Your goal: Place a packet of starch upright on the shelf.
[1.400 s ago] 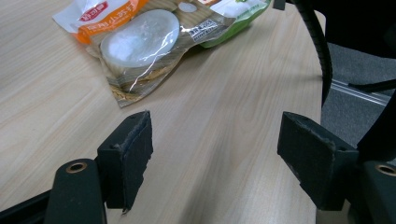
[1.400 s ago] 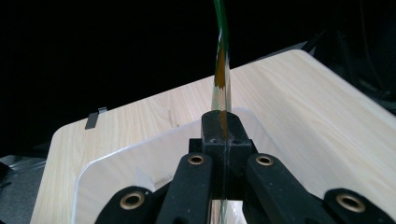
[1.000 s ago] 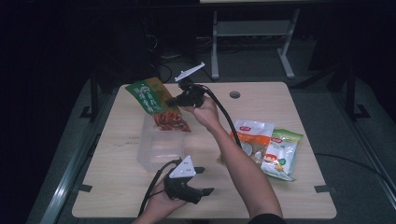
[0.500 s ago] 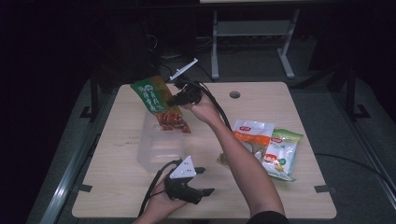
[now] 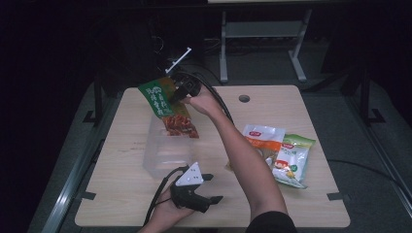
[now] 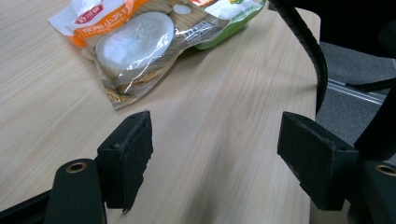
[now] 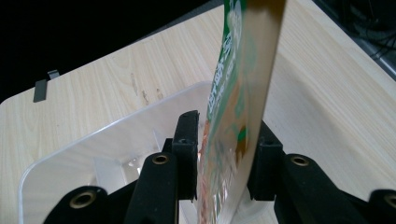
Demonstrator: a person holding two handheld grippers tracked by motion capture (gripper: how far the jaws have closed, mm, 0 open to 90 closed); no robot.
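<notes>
the right gripper (image 5: 180, 93) is held over the far side of the table (image 5: 126, 194), above the far end of a clear plastic bin (image 5: 163, 160). a green and red snack packet (image 5: 167, 109) hangs on edge between its jaws. in the right gripper view the packet (image 7: 233, 116) stands between the two black pads (image 7: 187, 140); the jaws have just been opening, a thin gap shows on the left pad's side, and the packet's lower edge dips toward the bin (image 7: 93, 154) underneath. whether the other pad touches the foil cannot be told.

the left gripper (image 5: 206, 189) rests in the person's left hand (image 5: 163, 218) at the near edge of the table, just beside the bin's near end, jaws spread wide with nothing between them. in the left gripper view the pads (image 6: 128, 158) frame bare wood.

to the right of the outstretched right forearm (image 5: 243, 150) lie two more packets, overlapping: an orange and white snack packet (image 5: 262, 138) and, just beside it, a green and white snack packet (image 5: 291, 160). in the left gripper view the orange one (image 6: 135, 42) shows a pale round cake through a clear window. the right gripper's black cable (image 5: 214, 94) arcs back across the tabletop.
</notes>
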